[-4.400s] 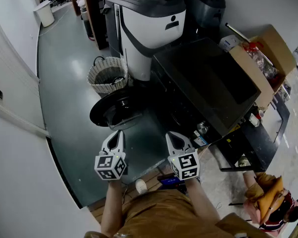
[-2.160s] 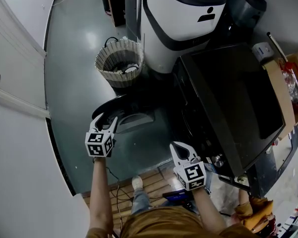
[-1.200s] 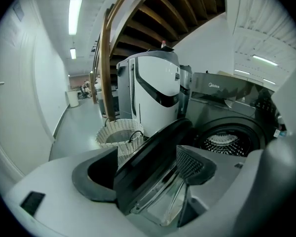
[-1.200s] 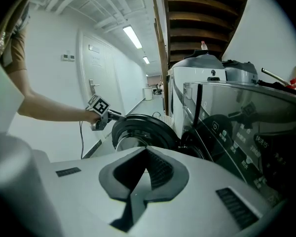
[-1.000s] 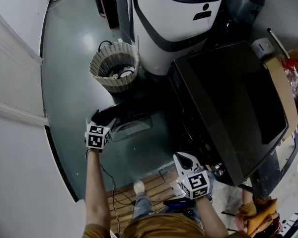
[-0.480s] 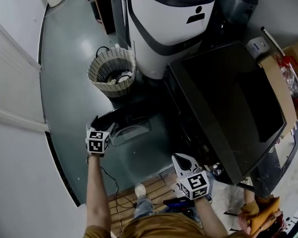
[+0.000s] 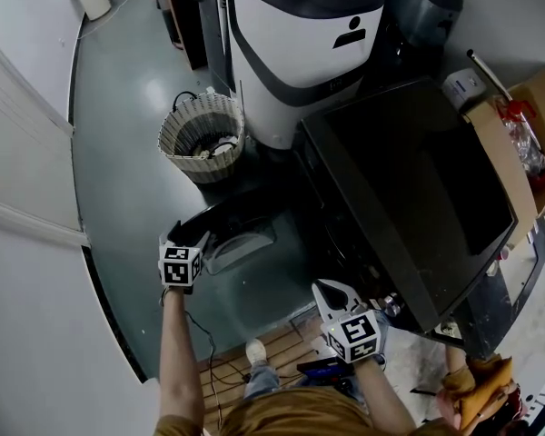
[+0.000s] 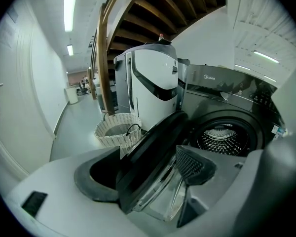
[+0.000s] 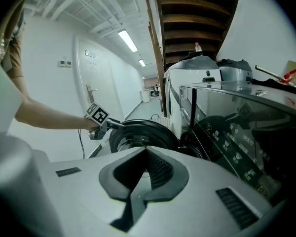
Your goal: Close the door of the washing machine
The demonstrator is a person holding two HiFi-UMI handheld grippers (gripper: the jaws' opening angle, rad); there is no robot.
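Observation:
The black washing machine [image 7: 409, 180] stands at the right with its round door [image 7: 232, 225] swung open to the left. My left gripper [image 7: 186, 236] is at the door's outer edge. In the left gripper view the door's black rim [image 8: 155, 152] and its glass lie between the jaws, and my left gripper [image 8: 148, 162] is shut on them. Behind the rim the steel drum [image 8: 226, 137] shows. My right gripper [image 7: 330, 291] hangs near the machine's front corner. In its own view my right gripper [image 9: 144, 154] is shut on nothing, facing the door [image 9: 138, 132].
A wicker basket [image 7: 200, 136] stands on the grey floor beyond the door. A tall white and grey machine [image 7: 300, 53] is behind it. An open cardboard box [image 7: 518, 125] sits to the right of the washer. A white wall runs along the left.
My left gripper has reached forward from beside the right one to the door's outer rim and closed around it. The right gripper has stayed low near the machine's front.

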